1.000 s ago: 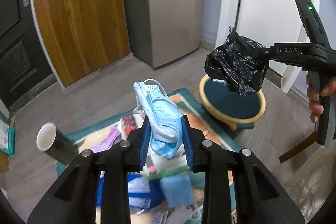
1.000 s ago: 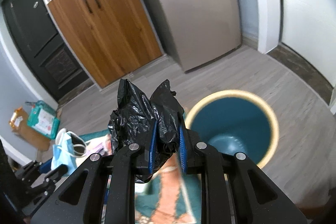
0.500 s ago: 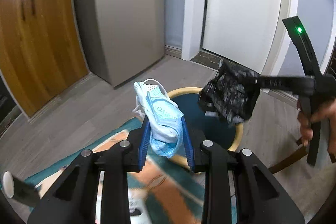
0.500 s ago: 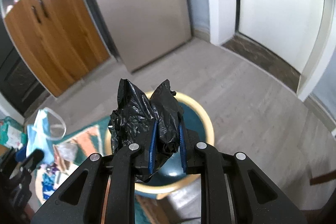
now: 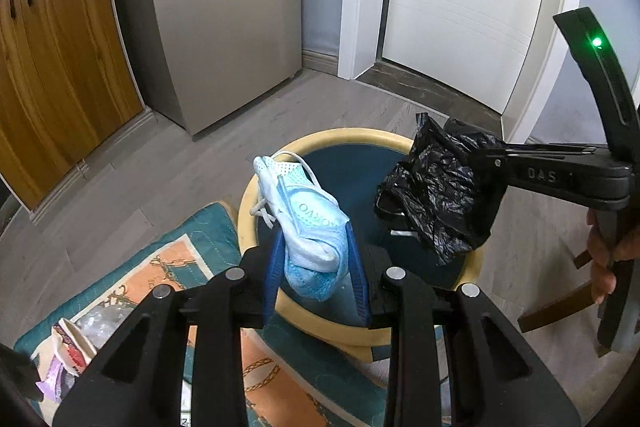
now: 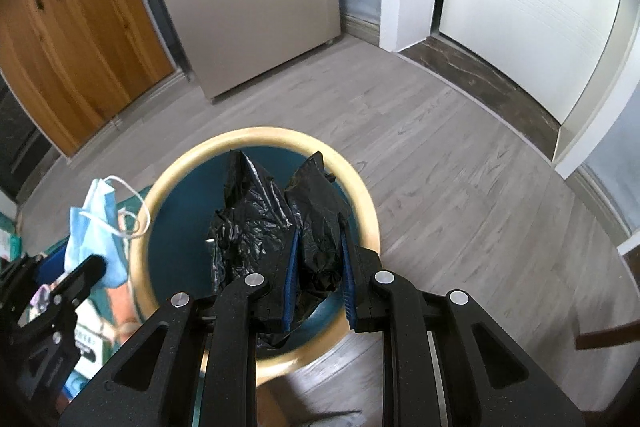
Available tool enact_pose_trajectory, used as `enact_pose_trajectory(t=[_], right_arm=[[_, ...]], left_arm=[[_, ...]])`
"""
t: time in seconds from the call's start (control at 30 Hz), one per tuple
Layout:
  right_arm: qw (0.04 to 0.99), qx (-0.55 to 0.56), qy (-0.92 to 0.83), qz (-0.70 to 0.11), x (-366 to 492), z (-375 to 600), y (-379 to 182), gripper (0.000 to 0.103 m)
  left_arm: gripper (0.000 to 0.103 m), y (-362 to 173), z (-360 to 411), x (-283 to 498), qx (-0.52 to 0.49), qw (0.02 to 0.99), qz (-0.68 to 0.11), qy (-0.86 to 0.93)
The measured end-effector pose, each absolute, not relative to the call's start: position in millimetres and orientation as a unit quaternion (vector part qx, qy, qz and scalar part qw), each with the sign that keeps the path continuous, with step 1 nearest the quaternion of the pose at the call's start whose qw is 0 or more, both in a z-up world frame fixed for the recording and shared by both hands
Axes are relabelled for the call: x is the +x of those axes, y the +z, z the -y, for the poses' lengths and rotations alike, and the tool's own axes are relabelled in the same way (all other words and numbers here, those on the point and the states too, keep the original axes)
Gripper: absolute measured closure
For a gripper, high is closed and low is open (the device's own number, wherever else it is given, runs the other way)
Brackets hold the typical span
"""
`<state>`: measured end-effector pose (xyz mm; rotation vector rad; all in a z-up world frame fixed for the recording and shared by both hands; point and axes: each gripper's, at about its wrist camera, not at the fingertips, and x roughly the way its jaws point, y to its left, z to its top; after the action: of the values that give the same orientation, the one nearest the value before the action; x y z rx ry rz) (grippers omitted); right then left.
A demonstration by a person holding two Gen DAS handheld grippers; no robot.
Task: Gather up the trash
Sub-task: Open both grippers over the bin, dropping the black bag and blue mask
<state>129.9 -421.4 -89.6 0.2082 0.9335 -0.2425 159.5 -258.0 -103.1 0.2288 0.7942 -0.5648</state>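
My left gripper [image 5: 314, 251] is shut on a bunch of light blue face masks [image 5: 308, 223], which hang over the near left rim of a round bin [image 5: 280, 311] with a cream rim and a teal inside. In the right wrist view the masks [image 6: 92, 227] show at the left, beside the bin [image 6: 360, 195]. My right gripper [image 6: 319, 251] is shut on a crumpled black plastic bag [image 6: 256, 219] right above the bin's opening. From the left wrist view the bag [image 5: 436, 187] hangs over the bin's right side.
A teal and orange rug [image 5: 200, 259] with wrappers [image 5: 72, 343] on it lies left of the bin. A grey fridge [image 5: 224, 7], a wooden cabinet [image 5: 60, 47] and a white door [image 5: 460, 7] stand behind. A hand [image 5: 604, 255] grips the right tool. A wooden chair leg [image 5: 560, 307] is at right.
Both grippers have swung from over the littered rug to the bin and sunk toward it. The masks and the black bag are still held and now hang over the bin.
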Motion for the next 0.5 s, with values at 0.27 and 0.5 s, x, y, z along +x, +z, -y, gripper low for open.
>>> enact_pose_trajectory(t=[0.27,0.5], right_arm=[[0.893,0.111,-0.107,-0.423,127.2,419.5,-80.4,0.052],[0.903,0.118,-0.098,-0.400,124.9,415.6,-67.6,0.009]], left_arm=[[0.046,-95.4,251.6,141.4,0.105,0.888,-0.356,-0.271],[0.016,-87.7,238.1,133.1,0.113,0.900,-0.337,-0.252]])
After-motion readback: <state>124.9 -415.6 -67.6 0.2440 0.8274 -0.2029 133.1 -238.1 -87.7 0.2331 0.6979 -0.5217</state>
